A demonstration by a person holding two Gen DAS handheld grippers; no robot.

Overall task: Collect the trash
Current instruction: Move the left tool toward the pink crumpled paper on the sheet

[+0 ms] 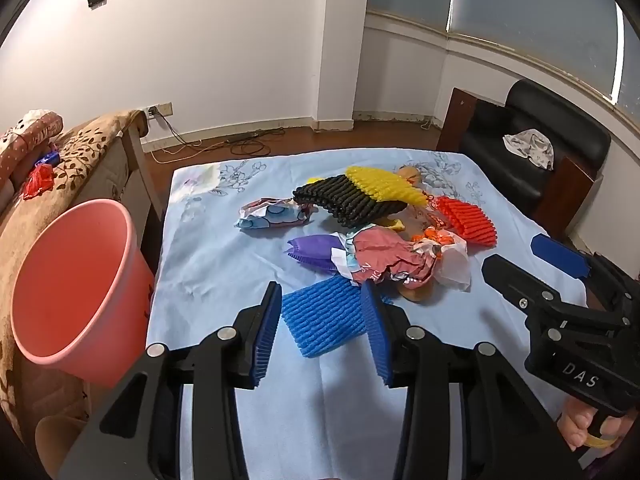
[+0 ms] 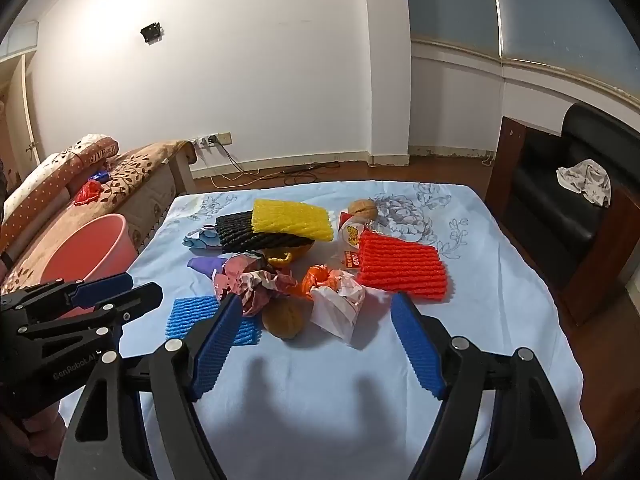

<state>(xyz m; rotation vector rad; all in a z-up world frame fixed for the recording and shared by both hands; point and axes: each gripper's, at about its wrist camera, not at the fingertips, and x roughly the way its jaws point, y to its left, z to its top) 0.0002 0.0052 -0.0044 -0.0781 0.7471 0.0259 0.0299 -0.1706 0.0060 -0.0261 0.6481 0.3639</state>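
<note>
1. The step in hand looks like the first approach to a pick. The left gripper [image 1: 320, 328] hangs just above the near edge of the flat blue foam-mesh sleeve [image 1: 324, 320], its jaws spread fairly wide to either side of the sleeve and holding nothing.
2. The right gripper [image 2: 316, 344] faces the middle of the pile with its jaws wide apart and empty. A brown walnut-like shell [image 2: 285, 319] and a crumpled white-and-pink plastic wrapper [image 2: 340, 312] lie between its fingers in the right wrist view; I cannot tell its height above them.
3. The trash lies heaped on the pale blue flowered cloth [image 1: 224, 264] over the table. The round pink plastic bucket [image 1: 76, 288], which appears empty, stands just beside the table's left edge, on the left gripper's side.
4. The next move probably calls for lowering the left jaws onto the blue sleeve, closing on the thin foam without catching the cloth, then carrying it left over the bucket's rim.
5. Foam-mesh sleeves, counted: six, one each of blue, purple [image 1: 312, 250], black [image 1: 344, 204], yellow [image 1: 384, 186] and red [image 2: 400, 270], plus a small yellow one [image 2: 280, 258] tucked under the black.
6. Walnut-like shells: two, the second [image 2: 363, 209] at the far side.
7. Crumpled wrappers: about five, though the overlap makes this uncertain.
8. Buckets: one.
</note>
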